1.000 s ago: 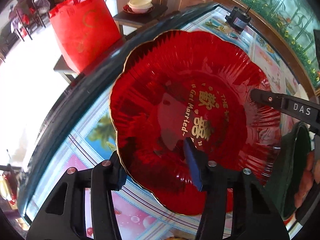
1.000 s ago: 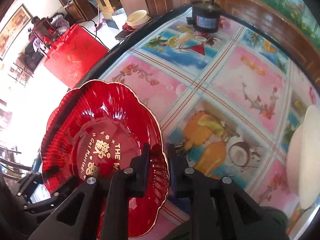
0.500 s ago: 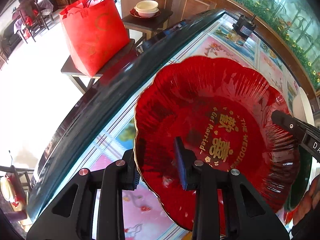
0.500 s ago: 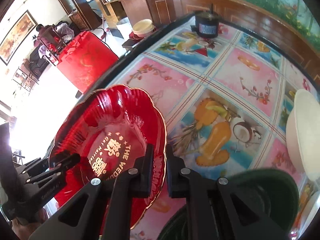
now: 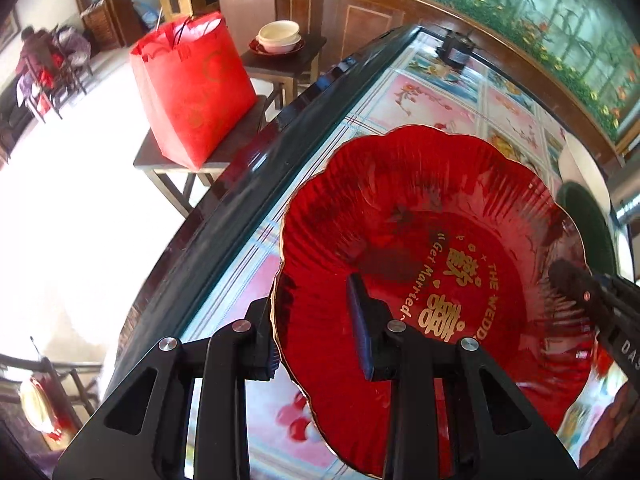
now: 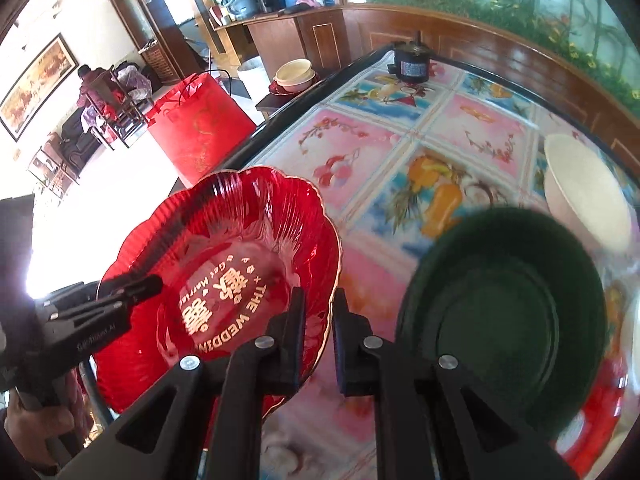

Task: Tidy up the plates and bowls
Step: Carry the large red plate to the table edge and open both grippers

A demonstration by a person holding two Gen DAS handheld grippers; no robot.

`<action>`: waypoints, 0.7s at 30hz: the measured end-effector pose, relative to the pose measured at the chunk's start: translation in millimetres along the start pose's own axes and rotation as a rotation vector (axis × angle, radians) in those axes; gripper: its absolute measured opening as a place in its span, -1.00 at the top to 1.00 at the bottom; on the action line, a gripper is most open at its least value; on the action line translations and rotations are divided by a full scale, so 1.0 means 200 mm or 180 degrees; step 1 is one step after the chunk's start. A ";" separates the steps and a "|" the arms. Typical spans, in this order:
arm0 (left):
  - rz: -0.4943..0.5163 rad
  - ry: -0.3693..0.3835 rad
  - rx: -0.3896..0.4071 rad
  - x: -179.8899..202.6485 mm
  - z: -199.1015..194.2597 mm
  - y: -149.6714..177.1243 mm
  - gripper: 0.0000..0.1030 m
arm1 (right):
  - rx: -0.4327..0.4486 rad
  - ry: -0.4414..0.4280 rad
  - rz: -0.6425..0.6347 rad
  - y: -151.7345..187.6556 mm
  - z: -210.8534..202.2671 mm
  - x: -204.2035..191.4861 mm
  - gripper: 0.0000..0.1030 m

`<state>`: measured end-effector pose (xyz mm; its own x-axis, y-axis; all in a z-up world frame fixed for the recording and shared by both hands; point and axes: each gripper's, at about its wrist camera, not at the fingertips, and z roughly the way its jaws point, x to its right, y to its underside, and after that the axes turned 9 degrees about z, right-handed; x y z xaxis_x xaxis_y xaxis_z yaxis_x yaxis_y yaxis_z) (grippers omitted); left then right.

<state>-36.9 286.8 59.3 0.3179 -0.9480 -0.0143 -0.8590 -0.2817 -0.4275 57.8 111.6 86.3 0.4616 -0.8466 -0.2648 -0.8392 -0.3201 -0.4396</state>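
Note:
A red scalloped plate point(image 5: 420, 216) with gold lettering is held above the table, tilted. It also shows in the right wrist view point(image 6: 224, 248). My left gripper point(image 5: 316, 332) straddles its left rim with a wide gap between the jaws. My right gripper point(image 6: 318, 332) is shut on the plate's right rim. A dark green bowl point(image 6: 504, 320) sits just right of the plate. A white bowl point(image 6: 588, 196) lies beyond it.
The table point(image 6: 400, 140) has a fruit-print cover and a dark rim. A black motor point(image 6: 412, 64) stands at its far corner. Off the table are a red bag point(image 5: 192, 88) and stacked bowls point(image 5: 280, 38) on a side table.
The red plate has been lifted and carried right, toward the green bowl, which has come fully into the right wrist view. Both grippers moved with it.

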 end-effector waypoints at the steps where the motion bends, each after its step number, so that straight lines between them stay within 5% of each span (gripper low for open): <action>1: 0.0036 -0.0011 0.0022 0.00 -0.01 0.02 0.44 | -0.0004 0.0002 0.0029 0.03 -0.01 -0.01 0.78; 10: 0.0324 -0.0023 0.0089 0.04 -0.04 0.16 0.43 | -0.0024 0.0155 0.0256 0.32 -0.07 -0.04 0.76; 21: 0.0451 -0.0025 0.0078 0.04 0.02 0.24 0.44 | -0.0054 0.0257 0.0456 0.47 -0.01 -0.07 0.75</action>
<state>-74.6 266.9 35.5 0.1973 -0.9768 -0.0830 -0.8855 -0.1412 -0.4426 -28.5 91.7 50.5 0.3129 -0.9153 -0.2536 -0.8999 -0.2003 -0.3874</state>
